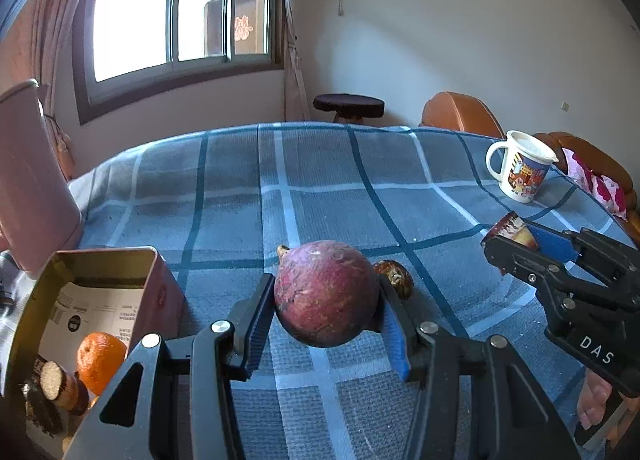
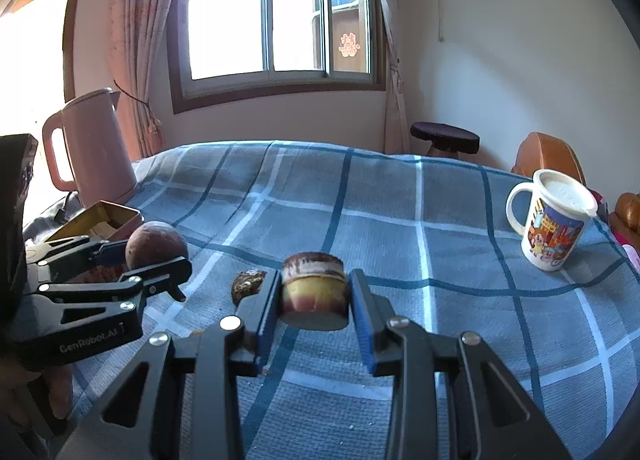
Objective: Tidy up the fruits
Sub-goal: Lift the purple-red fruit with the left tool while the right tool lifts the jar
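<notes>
My left gripper (image 1: 326, 302) is shut on a round dark red fruit (image 1: 326, 294) and holds it above the blue checked cloth; it also shows in the right wrist view (image 2: 154, 246). My right gripper (image 2: 314, 300) is shut on a short cut piece of sugarcane (image 2: 313, 294), seen too in the left wrist view (image 1: 512, 230). A small brown fruit (image 1: 396, 278) lies on the cloth between the grippers (image 2: 248, 284). An open tin box (image 1: 100, 292) at the left holds an orange (image 1: 100, 360) and a cut cane piece (image 1: 56, 380).
A pink kettle (image 2: 94, 148) stands at the table's back left behind the tin (image 2: 100, 218). A white cartoon mug (image 2: 554, 220) with a lid stands at the right. A stool (image 2: 444, 138) and orange chairs (image 2: 548, 152) are beyond the table's far edge.
</notes>
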`<state>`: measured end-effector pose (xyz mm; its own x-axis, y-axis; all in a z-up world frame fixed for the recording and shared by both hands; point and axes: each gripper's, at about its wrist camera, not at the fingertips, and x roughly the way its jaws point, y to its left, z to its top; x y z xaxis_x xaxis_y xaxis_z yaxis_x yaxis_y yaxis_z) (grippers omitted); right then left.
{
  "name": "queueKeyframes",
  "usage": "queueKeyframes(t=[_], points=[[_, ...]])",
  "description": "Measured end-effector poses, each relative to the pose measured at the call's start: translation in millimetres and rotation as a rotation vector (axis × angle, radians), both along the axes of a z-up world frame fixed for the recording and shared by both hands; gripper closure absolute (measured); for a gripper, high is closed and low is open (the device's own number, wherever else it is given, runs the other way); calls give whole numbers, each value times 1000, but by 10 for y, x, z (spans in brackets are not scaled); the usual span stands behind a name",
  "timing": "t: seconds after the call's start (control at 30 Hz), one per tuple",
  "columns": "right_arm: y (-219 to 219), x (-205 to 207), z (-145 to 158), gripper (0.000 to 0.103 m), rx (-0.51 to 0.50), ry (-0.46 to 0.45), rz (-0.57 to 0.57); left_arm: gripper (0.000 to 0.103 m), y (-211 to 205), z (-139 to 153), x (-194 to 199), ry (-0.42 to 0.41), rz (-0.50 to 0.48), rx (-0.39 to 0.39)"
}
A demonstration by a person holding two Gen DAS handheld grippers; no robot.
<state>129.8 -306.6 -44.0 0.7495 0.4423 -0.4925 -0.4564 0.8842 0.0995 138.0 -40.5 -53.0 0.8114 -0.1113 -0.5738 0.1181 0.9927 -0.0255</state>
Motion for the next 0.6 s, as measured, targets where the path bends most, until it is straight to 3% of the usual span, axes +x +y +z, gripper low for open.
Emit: queueKeyframes(t=[0.6], points=[[-36,-119,54,66,8,-72,-14,52,-39,79,-160,-89,8,31]])
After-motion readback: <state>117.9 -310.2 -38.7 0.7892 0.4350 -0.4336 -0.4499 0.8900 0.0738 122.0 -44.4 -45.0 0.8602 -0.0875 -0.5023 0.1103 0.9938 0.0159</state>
